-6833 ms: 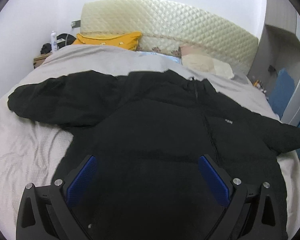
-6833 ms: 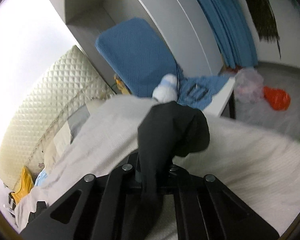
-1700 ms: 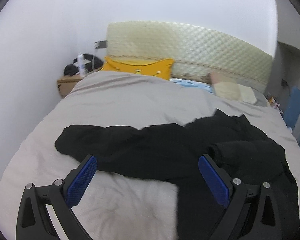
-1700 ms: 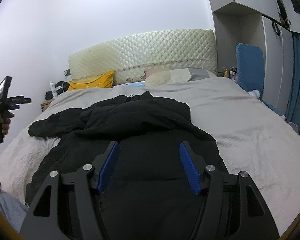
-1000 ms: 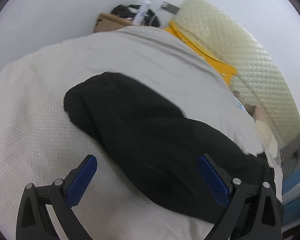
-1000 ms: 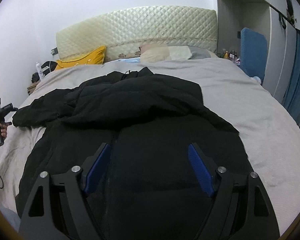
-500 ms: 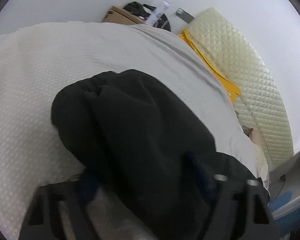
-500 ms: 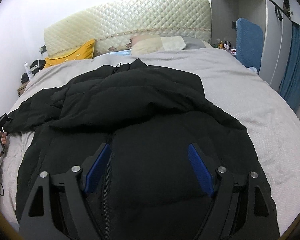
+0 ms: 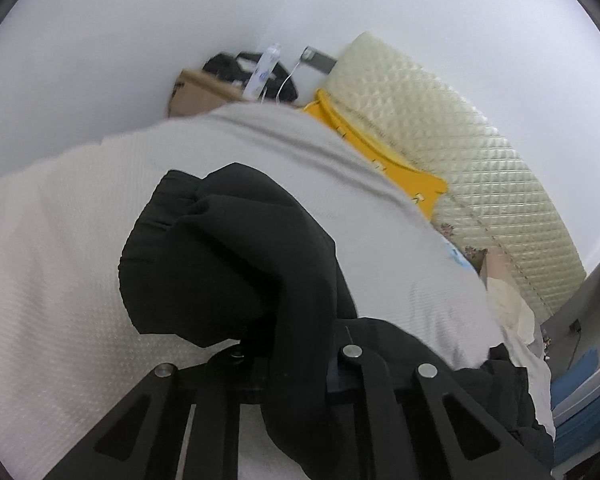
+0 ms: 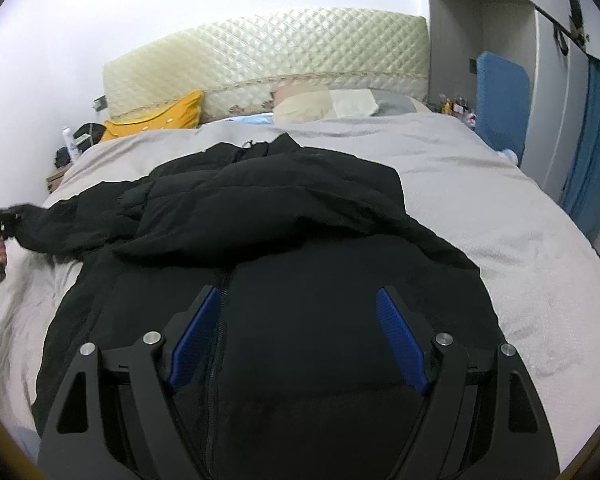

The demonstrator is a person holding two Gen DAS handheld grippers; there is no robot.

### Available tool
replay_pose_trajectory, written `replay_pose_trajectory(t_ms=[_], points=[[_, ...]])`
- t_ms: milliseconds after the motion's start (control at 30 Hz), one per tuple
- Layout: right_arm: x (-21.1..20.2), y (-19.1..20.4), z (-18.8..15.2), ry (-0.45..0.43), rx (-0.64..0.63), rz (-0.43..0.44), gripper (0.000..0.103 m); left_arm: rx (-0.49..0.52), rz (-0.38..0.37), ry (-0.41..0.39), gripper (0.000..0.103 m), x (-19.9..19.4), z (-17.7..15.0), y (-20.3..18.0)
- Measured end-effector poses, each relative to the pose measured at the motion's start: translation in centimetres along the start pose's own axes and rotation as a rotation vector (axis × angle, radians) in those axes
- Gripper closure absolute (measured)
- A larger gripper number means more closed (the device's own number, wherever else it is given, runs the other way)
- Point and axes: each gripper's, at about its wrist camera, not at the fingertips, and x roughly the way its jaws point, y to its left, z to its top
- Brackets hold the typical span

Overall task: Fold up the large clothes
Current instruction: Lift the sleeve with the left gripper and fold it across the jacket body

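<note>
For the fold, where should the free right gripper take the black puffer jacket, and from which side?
Best guess: the bottom hem of the black puffer jacket, taken from the foot of the grey-covered bed. The hem lies flat just beneath the open right gripper, while the left gripper is shut on the left sleeve cuff.

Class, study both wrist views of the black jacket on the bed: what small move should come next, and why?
Probably lift the left tongs and carry the sleeve across onto the jacket body. They are shut on the sleeve end, which lies stretched out to the side over the bedcover, while the other sleeve is already folded across the chest. The right tongs hang open.
</note>
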Motion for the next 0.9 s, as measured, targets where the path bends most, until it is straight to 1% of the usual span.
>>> replay_pose_trajectory(t_ms=[200, 367, 433, 567, 667, 800, 867, 900], points=[[-1.9, -0.8, -0.2, -0.029, -0.004, 0.065, 0.023, 0.082, 0.014, -0.06, 0.091, -5.9, 1.4, -5.9], [-3.4, -1.5, -0.3, -0.055, -0.009, 0.118, 0.02, 0.155, -0.01, -0.094, 0.091, -10.6, 1.6, -12.3], [-3.9, -1.6, -0.6, -0.061, -0.016, 0.133, 0.02, 0.197, -0.027, -0.111, 0.091, -12.6, 1.2, -15.0], [-4.8, -1.6, -1.5, -0.069, -0.041, 0.162, 0.02, 0.282, -0.059, -0.115, 0.091, -15.7, -0.2, -19.9], [-5.4, -2.0, -1.7, -0.082, -0.045, 0.172, 0.015, 0.329, -0.074, -0.125, 0.091, -18.1, -1.0, -23.2], [-6.2, -2.4, -1.6, -0.108, -0.06, 0.178, 0.012, 0.394, -0.078, -0.138, 0.091, -20.7, -2.0, -27.5], [-6.3, -2.5, -1.7, -0.109, -0.078, 0.18, 0.011, 0.421, -0.082, -0.145, 0.093, -22.0, -2.7, -29.8], [-6.4, -2.6, -1.7, -0.112, -0.08, 0.177, 0.008, 0.436, -0.078, -0.151, 0.094, -22.4, -3.0, -30.7]])
